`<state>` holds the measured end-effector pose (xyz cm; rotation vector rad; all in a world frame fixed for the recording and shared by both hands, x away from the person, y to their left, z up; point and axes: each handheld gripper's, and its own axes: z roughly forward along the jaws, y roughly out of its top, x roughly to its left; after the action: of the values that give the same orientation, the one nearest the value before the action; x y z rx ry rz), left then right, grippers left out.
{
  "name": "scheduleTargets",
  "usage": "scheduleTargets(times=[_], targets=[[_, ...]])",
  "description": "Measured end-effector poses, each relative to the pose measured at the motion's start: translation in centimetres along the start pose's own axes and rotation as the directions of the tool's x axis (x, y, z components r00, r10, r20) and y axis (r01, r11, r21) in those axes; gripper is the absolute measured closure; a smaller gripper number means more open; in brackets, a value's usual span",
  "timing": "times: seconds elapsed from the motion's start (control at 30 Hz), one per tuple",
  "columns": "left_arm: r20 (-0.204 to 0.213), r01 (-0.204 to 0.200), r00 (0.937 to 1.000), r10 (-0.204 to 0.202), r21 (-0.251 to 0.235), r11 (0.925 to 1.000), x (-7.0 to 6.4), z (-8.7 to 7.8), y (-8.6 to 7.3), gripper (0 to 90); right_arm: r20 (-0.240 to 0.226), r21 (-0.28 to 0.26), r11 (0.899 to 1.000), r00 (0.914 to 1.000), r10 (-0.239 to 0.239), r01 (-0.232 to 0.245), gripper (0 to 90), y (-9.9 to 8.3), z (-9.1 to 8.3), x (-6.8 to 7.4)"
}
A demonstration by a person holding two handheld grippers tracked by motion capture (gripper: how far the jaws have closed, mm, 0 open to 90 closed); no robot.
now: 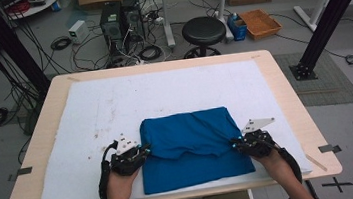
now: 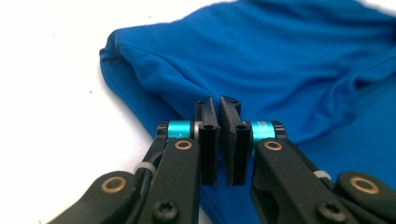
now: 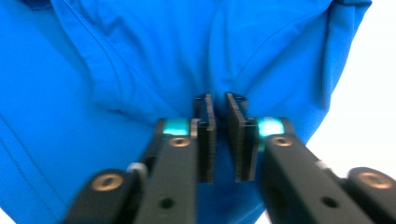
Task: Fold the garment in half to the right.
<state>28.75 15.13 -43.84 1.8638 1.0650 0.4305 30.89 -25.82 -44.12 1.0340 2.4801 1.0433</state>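
A blue cloth lies folded on the white mat, its upper layer doubled over toward the near side. My left gripper is at the left edge of that upper layer. In the left gripper view the left gripper has its jaws pressed nearly together where the fold of the cloth runs in. My right gripper is at the layer's right edge. In the right gripper view the right gripper pinches the cloth, and creases gather at its tips.
The mat covers most of the wooden table. Bare mat stretches to the left, to the right and beyond the cloth. Past the far edge stand a black stool, computer towers and cables on the floor.
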Motion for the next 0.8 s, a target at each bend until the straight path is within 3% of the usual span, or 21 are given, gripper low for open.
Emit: scheduleTargets(times=[0.13, 0.2, 0.3, 0.37, 0.47, 0.6, 0.8], targets=[[0.078, 0.070, 0.9946, -0.068, -0.022, 0.9973, 0.5, -0.8, 0.0, 86.8, -0.016, -0.026, 1.000, 0.9999, -0.005, 0.004, 86.9, 0.2, -0.7, 0.0], [0.116, 0.108, 0.9878, -0.104, -0.026, 0.9938, 0.6, -1.3, -0.1, 86.9, -0.026, -0.049, 0.999, 0.9996, 0.011, -0.012, 86.9, 0.2, -1.2, -0.2], [0.186, 0.175, 0.9690, -0.163, -0.051, 0.9832, 0.9, -2.1, 0.0, 86.9, -0.039, -0.077, 0.996, 0.9986, 0.034, -0.037, 86.8, -0.1, -1.9, -0.2], [0.237, 0.208, 0.9527, -0.190, -0.056, 0.9764, 1.0, -2.8, 0.0, 86.9, -0.048, -0.091, 0.995, 0.9980, 0.042, -0.046, 86.8, -0.5, -2.8, 0.0], [0.274, 0.224, 0.9395, -0.205, -0.038, 0.9739, 0.8, -3.6, -0.5, 86.9, -0.057, -0.101, 0.993, 0.9973, 0.047, -0.052, 86.8, -1.1, -4.1, 0.5], [0.277, 0.211, 0.9393, -0.203, 0.002, 0.9775, 0.2, -4.4, -1.7, 86.9, -0.069, -0.079, 0.995, 0.9963, 0.052, -0.057, 86.8, -2.4, -5.1, 1.4], [0.250, 0.115, 0.9587, -0.135, 0.091, 0.9892, -1.1, -4.4, -3.5, 86.8, -0.064, -0.027, 0.998, 0.9968, 0.049, -0.051, 86.8, -3.4, -5.2, 2.3]])
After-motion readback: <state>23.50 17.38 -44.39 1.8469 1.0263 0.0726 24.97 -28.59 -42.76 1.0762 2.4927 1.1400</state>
